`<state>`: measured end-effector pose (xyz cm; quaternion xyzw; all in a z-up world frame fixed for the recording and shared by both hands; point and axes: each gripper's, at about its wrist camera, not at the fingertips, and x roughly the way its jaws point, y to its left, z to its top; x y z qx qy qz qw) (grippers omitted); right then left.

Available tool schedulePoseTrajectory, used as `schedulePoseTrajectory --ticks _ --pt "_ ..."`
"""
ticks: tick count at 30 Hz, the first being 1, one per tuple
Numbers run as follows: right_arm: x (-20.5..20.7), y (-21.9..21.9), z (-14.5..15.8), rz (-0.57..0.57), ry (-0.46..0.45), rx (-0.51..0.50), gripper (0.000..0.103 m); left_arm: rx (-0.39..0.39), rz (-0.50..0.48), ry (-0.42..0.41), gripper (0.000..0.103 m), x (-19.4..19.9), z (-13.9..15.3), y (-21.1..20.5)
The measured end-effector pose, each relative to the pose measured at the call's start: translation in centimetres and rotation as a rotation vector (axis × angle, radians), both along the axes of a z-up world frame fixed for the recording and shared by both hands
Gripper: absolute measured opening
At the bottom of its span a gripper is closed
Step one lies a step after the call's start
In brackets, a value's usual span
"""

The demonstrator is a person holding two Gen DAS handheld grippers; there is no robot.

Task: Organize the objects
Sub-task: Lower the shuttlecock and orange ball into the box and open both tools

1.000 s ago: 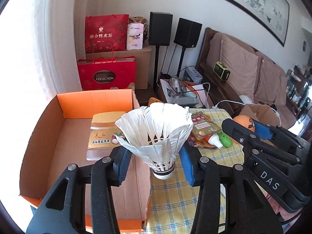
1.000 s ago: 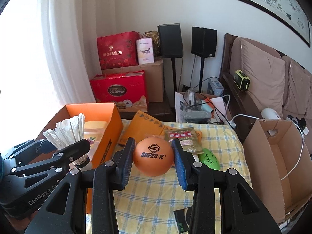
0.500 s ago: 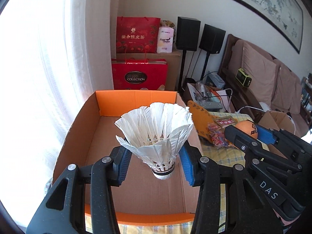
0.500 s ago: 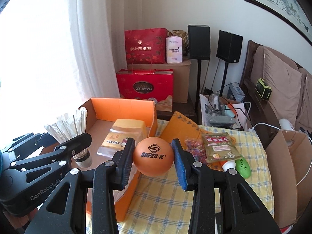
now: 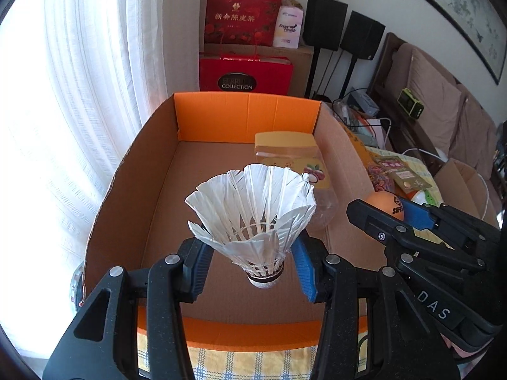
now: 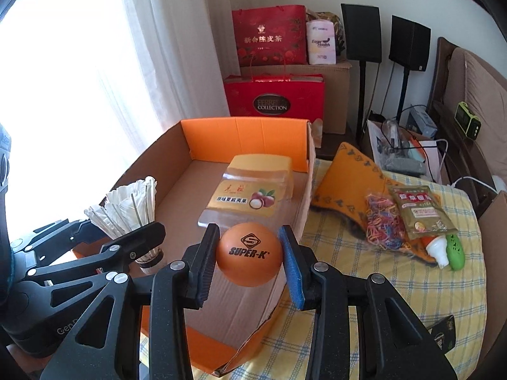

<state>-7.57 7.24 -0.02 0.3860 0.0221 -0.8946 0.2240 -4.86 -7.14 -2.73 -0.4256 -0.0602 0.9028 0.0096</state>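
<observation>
Left hand-held gripper holds a white feather shuttlecock by the lower skirt, cork end toward the camera and feathers fanning away; its blue-padded fingers press the feathers from both sides at a moderate width. In the left wrist view the shuttlecock hangs over the open cardboard box, whose end walls are orange inside. A clear snack pack with a yellow label lies on the box floor against the right wall. At the right edge, the right hand-held gripper shows from the side with an orange ball between its fingers, just past the box's right wall. Beyond it, small packets lie on a yellow checked cloth.

In the right wrist view the right hand-held gripper clamps the orange ball, printed SUPER-K, squarely between its pads at a narrow width. The ball sits above the near right corner of the box, close to the snack pack. To the left, the left hand-held gripper carries the shuttlecock over the box's left side. Outside the box, on the checked cloth, lie an orange pouch, a heap of coloured rubber bands, a brownish sachet and a green and white item
</observation>
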Motion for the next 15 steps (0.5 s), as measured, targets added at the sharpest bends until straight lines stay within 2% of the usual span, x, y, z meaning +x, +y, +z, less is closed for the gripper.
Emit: schedulePoseTrajectory --ticks 10,12,14,15 --pt "0.1 0.1 -1.3 0.035 -0.051 -0.019 0.041 0.061 -0.022 -0.081 0.047 0.4 -2.2 -0.1" --pt "0.2 0.4 -1.3 0.035 -0.056 -0.03 0.044 0.075 -0.026 -0.089 0.051 0.4 -2.3 -0.1" --pt "0.2 0.7 -1.3 0.038 -0.059 -0.047 0.048 0.097 -0.027 -0.088 0.063 0.4 -2.3 -0.2" --pt "0.3 0.8 -1.2 0.039 -0.062 -0.055 0.049 0.104 -0.025 -0.084 0.065 0.5 -2.2 -0.3"
